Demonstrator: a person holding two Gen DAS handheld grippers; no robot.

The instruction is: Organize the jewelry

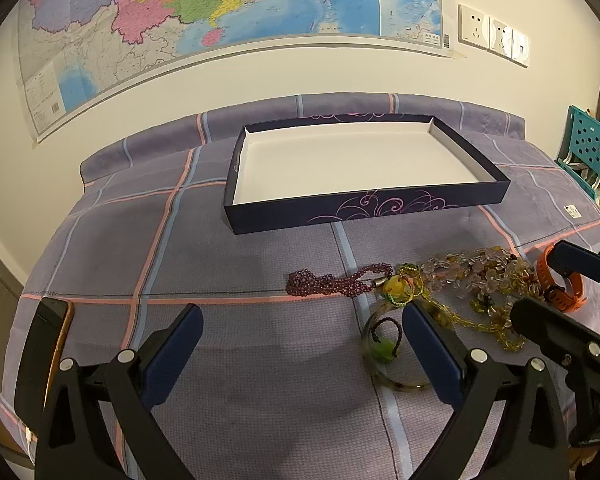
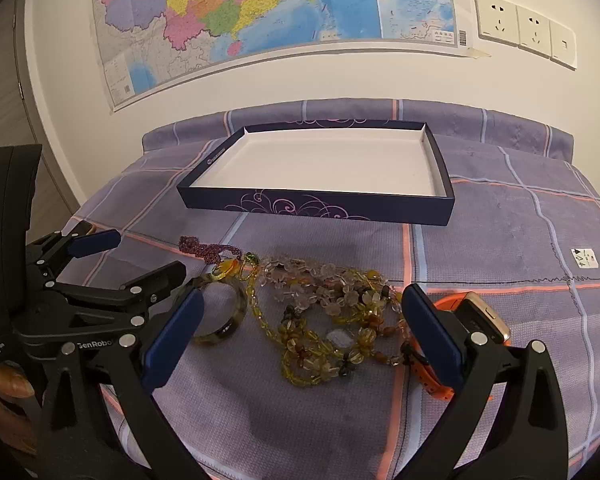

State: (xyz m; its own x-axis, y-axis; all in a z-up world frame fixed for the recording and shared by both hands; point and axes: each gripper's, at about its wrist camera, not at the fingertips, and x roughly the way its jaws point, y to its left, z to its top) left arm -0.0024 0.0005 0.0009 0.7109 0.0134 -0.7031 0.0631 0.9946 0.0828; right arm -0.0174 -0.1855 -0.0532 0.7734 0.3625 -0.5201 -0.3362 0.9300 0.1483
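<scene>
Jewelry: our beads, bangle and watch lie in a heap on the checked cloth (image 2: 500, 216), near the empty box (image 2: 440, 168), not in it.
Pick first: we think the orange watch (image 2: 440, 380), just beside one right finger.
How: we should pinch one piece only, so the yellow bead necklace (image 2: 324, 332) does not drag along.
Bangle: the bangle (image 2: 224, 320) sits between our two grippers.
Right hand-held gripper (image 2: 302, 336): wide open, holding nothing, low over the heap.
Left hand-held gripper (image 1: 302, 344): wide open too, holding nothing, over bare cloth beside the purple bead string (image 1: 332, 282).
</scene>
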